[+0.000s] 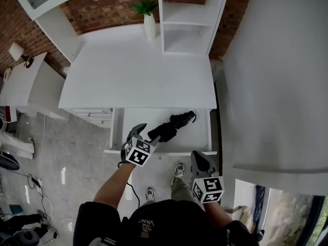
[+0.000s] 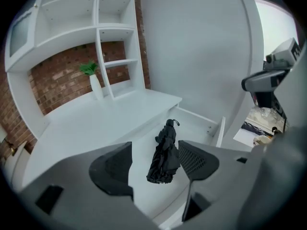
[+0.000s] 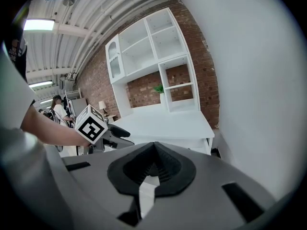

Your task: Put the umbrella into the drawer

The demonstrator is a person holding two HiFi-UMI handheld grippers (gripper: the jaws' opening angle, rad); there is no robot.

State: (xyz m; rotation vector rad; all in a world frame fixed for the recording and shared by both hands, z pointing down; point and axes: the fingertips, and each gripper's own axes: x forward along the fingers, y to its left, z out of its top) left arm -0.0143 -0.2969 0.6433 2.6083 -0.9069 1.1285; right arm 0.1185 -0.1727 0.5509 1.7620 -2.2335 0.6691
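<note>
A black folded umbrella (image 1: 171, 127) lies at a slant inside the open white drawer (image 1: 161, 151) under the desk. My left gripper (image 1: 146, 135) hovers over the drawer's front left part, just clear of the umbrella's near end, and it is open. In the left gripper view the umbrella (image 2: 164, 157) shows below and between the spread pads (image 2: 196, 159), which do not touch it. My right gripper (image 1: 199, 158) hangs in front of the drawer's right corner. Its jaws are shut on nothing (image 3: 152, 169).
The white desk top (image 1: 138, 70) holds a white vase with a green plant (image 1: 149, 24) and an open shelf unit (image 1: 187, 19). A tall white panel (image 1: 277, 76) stands close on the right. A side table with a lamp (image 1: 15, 50) sits at the left.
</note>
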